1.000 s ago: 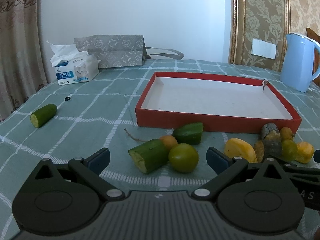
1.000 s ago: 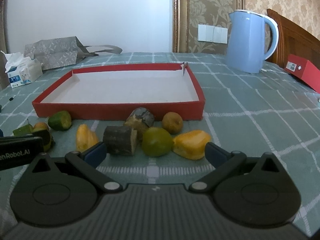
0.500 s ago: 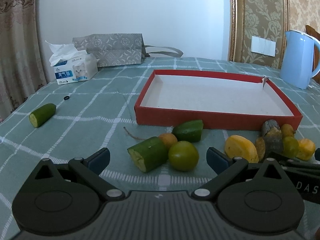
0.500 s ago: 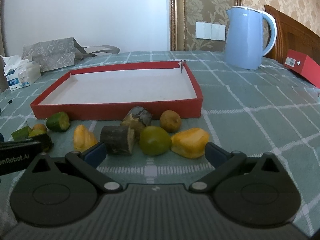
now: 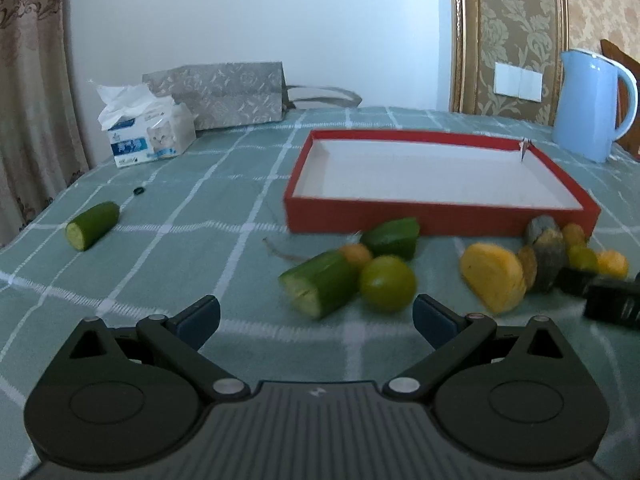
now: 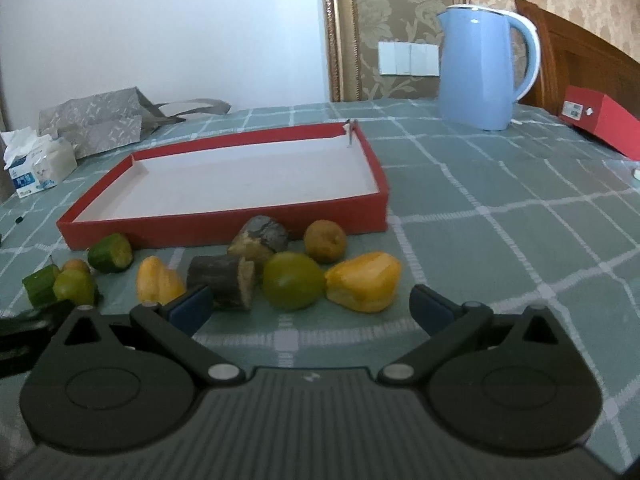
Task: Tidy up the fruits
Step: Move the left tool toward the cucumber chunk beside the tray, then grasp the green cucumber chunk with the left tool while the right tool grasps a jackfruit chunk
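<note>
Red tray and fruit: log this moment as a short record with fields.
tray: red tray, nothing inside
fruit: all on the tablecloth in front of the tray
nearest right gripper: green lime, yellow piece, brown chunk
nearest left gripper: cut cucumber, green lime
stray: cucumber end, far left
grippers: both open, holding nothing

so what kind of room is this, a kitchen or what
Probably a lived-in room in a home, maybe a dining area, not clearly a kitchen: a checked tablecloth, patterned wallpaper with gilt trim, a blue electric kettle, and a tissue box by a curtain.
</note>
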